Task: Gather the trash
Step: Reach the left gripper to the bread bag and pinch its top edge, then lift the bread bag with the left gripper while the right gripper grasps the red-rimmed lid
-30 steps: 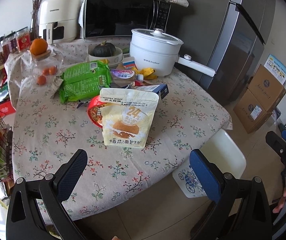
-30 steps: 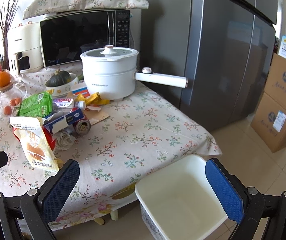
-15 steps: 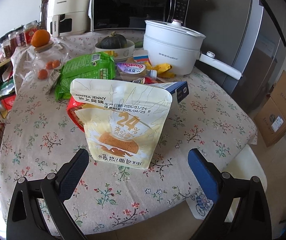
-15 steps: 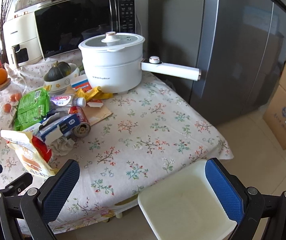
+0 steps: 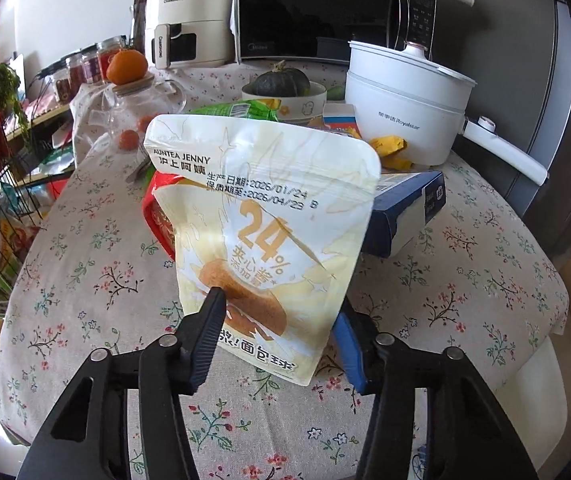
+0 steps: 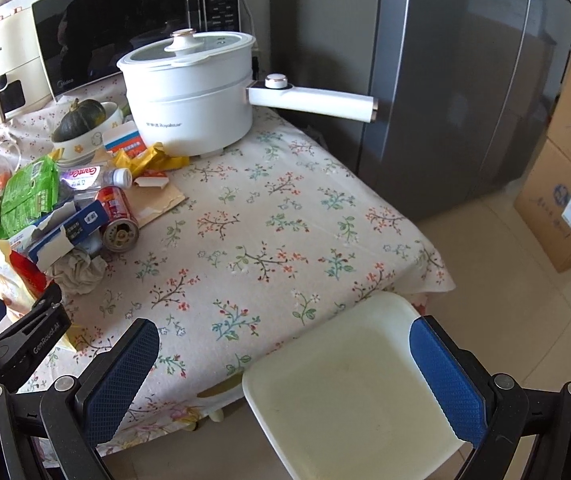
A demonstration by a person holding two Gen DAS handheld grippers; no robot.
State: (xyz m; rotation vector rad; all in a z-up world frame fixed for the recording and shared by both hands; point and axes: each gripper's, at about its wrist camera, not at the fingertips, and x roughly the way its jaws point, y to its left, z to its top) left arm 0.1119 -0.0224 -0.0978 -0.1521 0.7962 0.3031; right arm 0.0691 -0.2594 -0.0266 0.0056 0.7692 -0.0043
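Closer now, left gripper (image 5: 279, 312) pinching glossy cream snack pouch (image 5: 263, 236); right gripper (image 6: 285, 364) spread wide.

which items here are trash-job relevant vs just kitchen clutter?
Job:
- snack pouch, between left tool fingers
- white bin
- can
- blue carton
- plastic bottle
- crumpled tissue

Clutter:
- electric pot
- microwave
- squash bowl

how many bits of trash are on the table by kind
Bags and wrappers: 4 – cream bread bag, red wrapper, green bag, yellow wrapper
Boxes: 1 – torn blue box
Bottles: 1 – plastic bottle
Cans: 1 – red can
Tissue: 1 – crumpled tissue
Cardboard: 1 – flat cardboard piece
Total: 9
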